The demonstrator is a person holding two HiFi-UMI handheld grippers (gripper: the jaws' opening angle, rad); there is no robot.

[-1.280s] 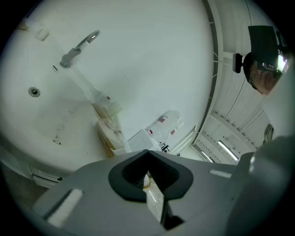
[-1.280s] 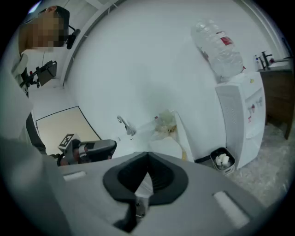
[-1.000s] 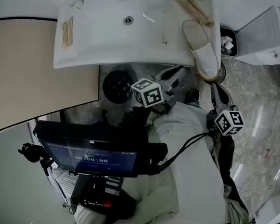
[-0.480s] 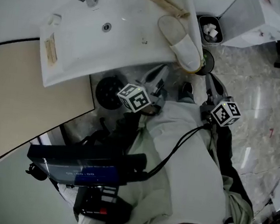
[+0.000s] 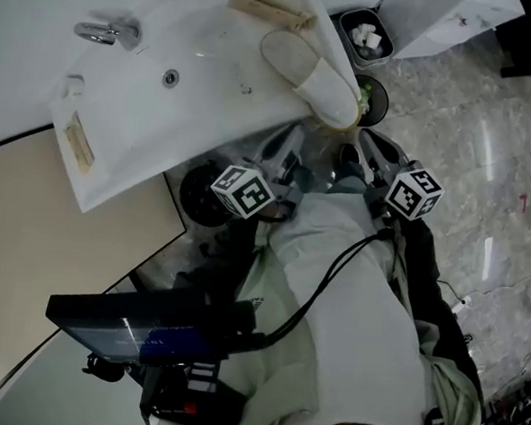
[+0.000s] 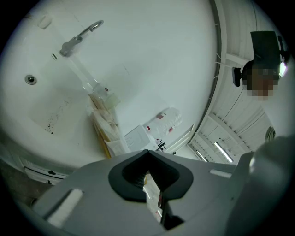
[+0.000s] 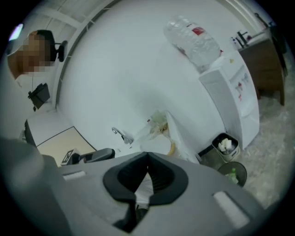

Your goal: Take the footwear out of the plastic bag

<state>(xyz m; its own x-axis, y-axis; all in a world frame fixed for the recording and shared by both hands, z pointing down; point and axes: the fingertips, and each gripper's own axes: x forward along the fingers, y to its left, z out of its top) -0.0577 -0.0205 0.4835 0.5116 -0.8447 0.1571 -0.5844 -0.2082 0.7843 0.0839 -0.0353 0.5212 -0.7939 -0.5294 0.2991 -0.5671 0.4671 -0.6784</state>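
Two grippers, both held in tight against the person's pale top, low in front of the sink (image 5: 111,158). The left gripper (image 5: 284,150) sits just under the basin's front rim with its marker cube facing up, its nose aimed in at the sink. In the left gripper view its jaws (image 6: 147,154) are pressed together at the tips with nothing between them. The right gripper (image 5: 374,150) is off to the side, well apart from the left. It points up past the sink's right corner, and a black cable (image 5: 330,275) trails from it back across the torso. Its jaws (image 7: 147,157) are closed on themselves too, and empty.

The footwear is a white slipper (image 5: 313,75). It lies along the right edge of the sink, with one end hanging over a round dark bin (image 5: 376,101) on the floor. Neither gripper touches it. Further back by the wall stands a crumpled clear plastic bag (image 6: 102,120) with tan contents, just beside the faucet (image 5: 101,31). Whether any plastic covers the slipper, I can't tell.
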